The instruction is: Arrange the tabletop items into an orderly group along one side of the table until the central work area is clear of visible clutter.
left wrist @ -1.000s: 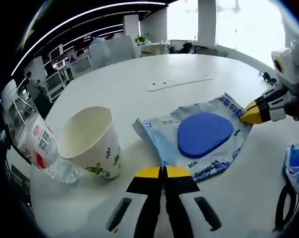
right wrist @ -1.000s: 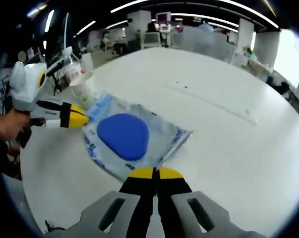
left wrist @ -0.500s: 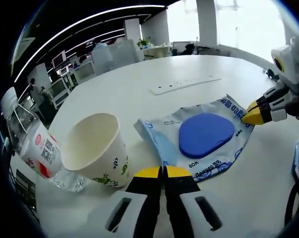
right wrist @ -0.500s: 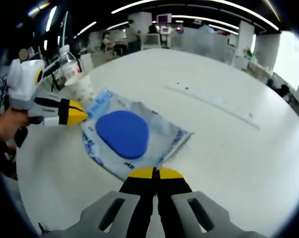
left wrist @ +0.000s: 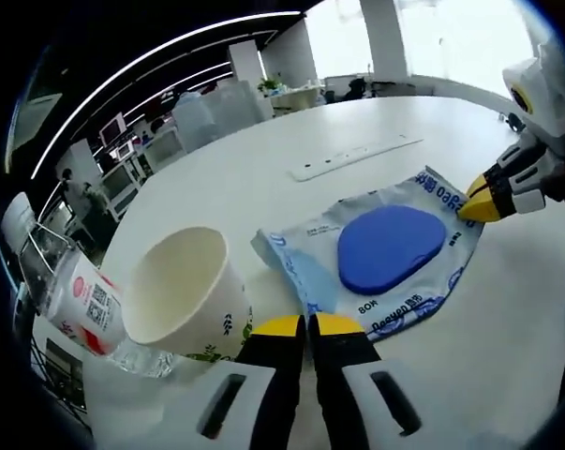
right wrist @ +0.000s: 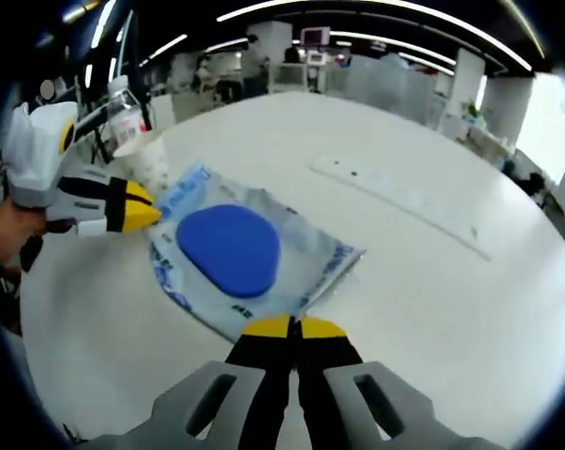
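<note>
A flat plastic packet [left wrist: 385, 258] with blue printing and a rounded blue pad [left wrist: 391, 247] sealed inside lies on the white round worktop [left wrist: 263, 169], stretched between the two tools. The left gripper [left wrist: 305, 325] has its yellow-tipped fingers [left wrist: 280, 328] pressed together on the packet's near edge — in the right gripper view the same tool [right wrist: 149, 210] comes in from the left, its tips closed on the packet's [right wrist: 249, 258] far corner. The right gripper [right wrist: 289, 327] likewise has its fingers [right wrist: 266, 328] drawn shut on the opposite edge of the packet; from the left gripper view it [left wrist: 469, 204] reaches in from the right, pinching the corner where the blue lettering runs.

Just beside the packet stands an open white paper cup [left wrist: 184, 295] with a green pattern, empty as far as I can see. Touching its far side is a clear plastic bottle [left wrist: 81, 309] with a red-and-white label, leaning over. In the right gripper view the cup [right wrist: 151, 159] and bottle [right wrist: 125, 111] sit behind the left tool, near the worktop's edge.

Farther out on the worktop lies a long white strip [left wrist: 357, 156] — well apart from the packet.
</note>
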